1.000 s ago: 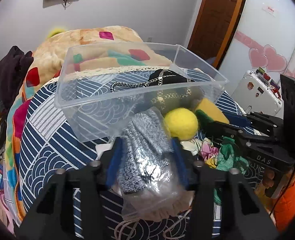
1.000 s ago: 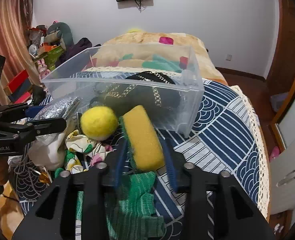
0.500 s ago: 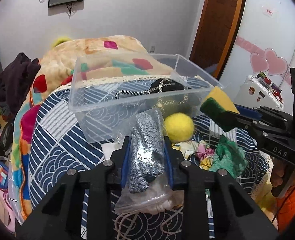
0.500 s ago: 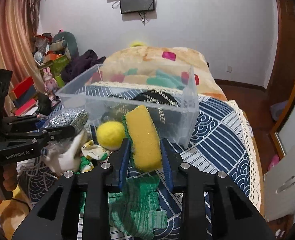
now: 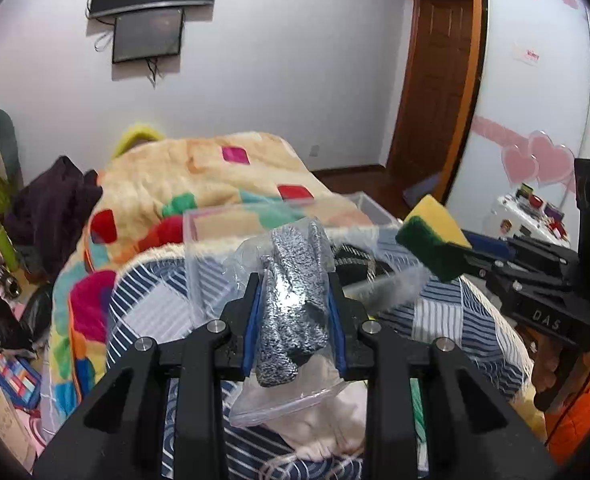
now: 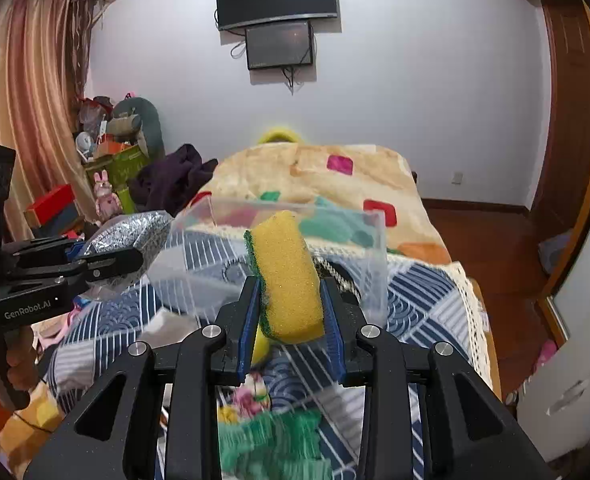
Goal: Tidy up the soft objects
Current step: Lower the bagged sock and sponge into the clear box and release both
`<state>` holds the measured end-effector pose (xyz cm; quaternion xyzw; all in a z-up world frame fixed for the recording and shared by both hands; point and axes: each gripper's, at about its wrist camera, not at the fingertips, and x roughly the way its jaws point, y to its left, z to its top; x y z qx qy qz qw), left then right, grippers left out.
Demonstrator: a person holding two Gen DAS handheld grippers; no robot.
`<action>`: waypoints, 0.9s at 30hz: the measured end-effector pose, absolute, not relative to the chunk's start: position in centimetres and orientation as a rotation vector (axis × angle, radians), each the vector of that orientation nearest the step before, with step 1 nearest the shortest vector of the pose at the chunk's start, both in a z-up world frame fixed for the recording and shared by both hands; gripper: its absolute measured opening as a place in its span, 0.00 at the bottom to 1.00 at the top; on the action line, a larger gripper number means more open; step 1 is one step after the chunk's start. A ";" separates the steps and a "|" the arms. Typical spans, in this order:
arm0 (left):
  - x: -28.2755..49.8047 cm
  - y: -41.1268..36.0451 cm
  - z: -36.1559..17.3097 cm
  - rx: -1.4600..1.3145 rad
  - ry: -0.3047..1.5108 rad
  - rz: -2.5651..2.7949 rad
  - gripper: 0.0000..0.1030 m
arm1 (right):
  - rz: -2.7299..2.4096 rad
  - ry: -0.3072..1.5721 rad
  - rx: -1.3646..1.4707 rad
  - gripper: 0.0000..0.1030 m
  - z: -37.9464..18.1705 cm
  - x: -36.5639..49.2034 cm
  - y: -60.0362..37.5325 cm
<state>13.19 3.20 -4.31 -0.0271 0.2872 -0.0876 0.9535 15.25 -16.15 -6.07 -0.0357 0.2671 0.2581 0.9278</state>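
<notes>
My left gripper (image 5: 293, 284) is shut on a clear plastic bag with a grey sparkly cloth (image 5: 293, 304) and holds it up in front of the clear plastic bin (image 5: 199, 240). My right gripper (image 6: 291, 284) is shut on a yellow sponge with a green scrub side (image 6: 287, 276), lifted at the bin's near wall (image 6: 371, 272). The sponge (image 5: 431, 236) and right gripper (image 5: 461, 254) also show at the right of the left wrist view. The bagged cloth (image 6: 131, 236) and left gripper (image 6: 133, 258) show at the left of the right wrist view. A black chain-strap item (image 6: 335, 272) lies in the bin.
The bin stands on a blue patterned cover (image 6: 423, 292) on the bed, with a colourful blanket (image 6: 319, 176) behind. A green knit cloth (image 6: 271, 440), a floral cloth (image 6: 247, 396) and a yellow ball (image 6: 259, 346) lie below my right gripper. A cream cloth (image 5: 319, 420) lies below my left.
Both grippers have risen from the pile on the bed with their loads, up to the height of the bin's rim. The yellow ball and green cloth stayed below.
</notes>
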 end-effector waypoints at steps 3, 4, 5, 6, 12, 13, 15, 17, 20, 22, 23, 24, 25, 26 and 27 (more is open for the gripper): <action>14.2 3.4 -4.0 -0.053 0.570 -0.152 0.29 | 0.536 0.541 -0.072 0.27 -5.7 16.2 -15.2; 14.7 3.5 -4.0 -0.052 0.570 -0.144 0.29 | 0.537 0.538 -0.072 0.27 -5.6 16.4 -15.0; 15.2 3.6 -4.0 -0.051 0.570 -0.134 0.29 | 0.540 0.537 -0.071 0.27 -5.5 16.8 -14.7; 15.6 3.7 -4.1 -0.051 0.571 -0.127 0.29 | 0.543 0.537 -0.069 0.27 -5.5 17.0 -14.4; 18.3 3.8 -5.2 -0.046 0.611 -0.101 0.29 | 0.553 0.551 -0.064 0.27 -5.5 18.9 -12.6; 18.8 3.8 -5.5 -0.040 0.619 -0.094 0.29 | 0.554 0.558 -0.064 0.27 -5.7 19.2 -12.3; 19.5 3.7 -6.2 -0.031 0.635 -0.094 0.29 | 0.552 0.576 -0.068 0.27 -6.0 19.8 -11.8; 20.3 3.7 -6.9 -0.019 0.656 -0.084 0.29 | 0.547 0.596 -0.078 0.27 -6.5 20.2 -11.4; 21.3 3.6 -7.8 -0.003 0.677 -0.073 0.29 | 0.539 0.629 -0.099 0.27 -7.3 20.9 -10.8; 22.0 3.7 -8.4 0.000 0.698 -0.068 0.29 | 0.526 0.650 -0.121 0.27 -7.8 21.4 -10.4; 22.2 3.6 -8.6 0.000 0.705 -0.069 0.29 | 0.519 0.666 -0.133 0.27 -8.2 21.8 -10.3; 22.5 3.6 -8.8 0.001 0.712 -0.070 0.29 | 0.518 0.680 -0.139 0.27 -8.6 22.1 -10.2; 22.8 3.6 -9.1 0.005 0.720 -0.069 0.29 | 0.517 0.697 -0.140 0.27 -8.9 22.3 -10.2; 23.0 3.6 -9.3 0.009 0.726 -0.070 0.29 | 0.518 0.715 -0.140 0.27 -9.2 22.6 -10.2; 23.2 3.5 -9.5 0.011 0.733 -0.072 0.29 | 0.517 0.727 -0.139 0.27 -9.4 22.8 -10.3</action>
